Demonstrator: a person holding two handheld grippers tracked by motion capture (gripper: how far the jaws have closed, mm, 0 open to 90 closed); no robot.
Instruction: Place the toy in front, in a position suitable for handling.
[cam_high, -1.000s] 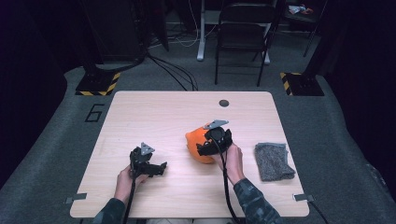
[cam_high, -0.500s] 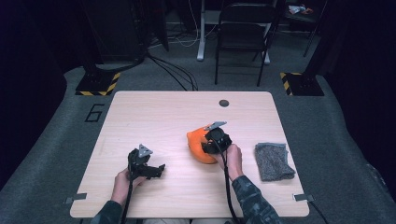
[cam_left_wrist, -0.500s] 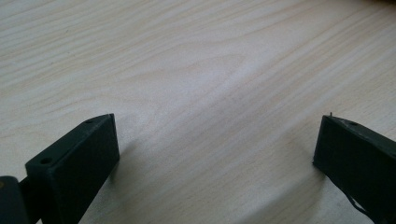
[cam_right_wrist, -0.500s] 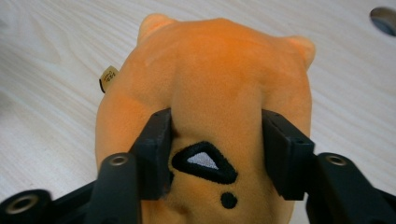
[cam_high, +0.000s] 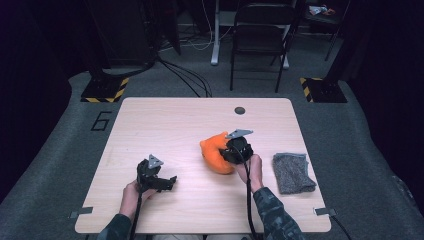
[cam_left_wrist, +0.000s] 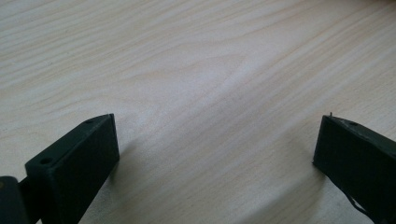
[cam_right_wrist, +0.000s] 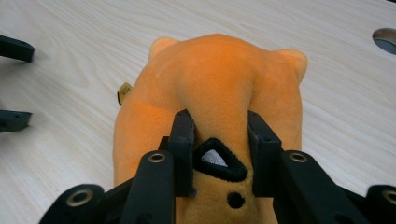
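Observation:
An orange plush toy (cam_high: 215, 154) lies near the middle of the light wooden table (cam_high: 175, 125). My right gripper (cam_high: 227, 152) sits on its right side. In the right gripper view its jaws have just been closing and now dig into the plush toy (cam_right_wrist: 219, 79), pinching a fold with a black triangular patch between the fingertips (cam_right_wrist: 183, 126). My left gripper (cam_high: 167, 181) rests low over the table's front left. Its jaws stand wide apart with bare wood between them, as the left gripper (cam_left_wrist: 217, 135) view shows.
A folded grey cloth (cam_high: 292, 172) lies right of the plush toy. A round cable hole (cam_high: 240, 110) sits near the table's far edge. A black chair (cam_high: 260, 30) and floor cables stand beyond the table. The left gripper's open fingers (cam_right_wrist: 14, 49) show far left.
The right gripper has sunk slightly onto the plush toy and its jaws have closed on it. The left gripper has stayed in place.

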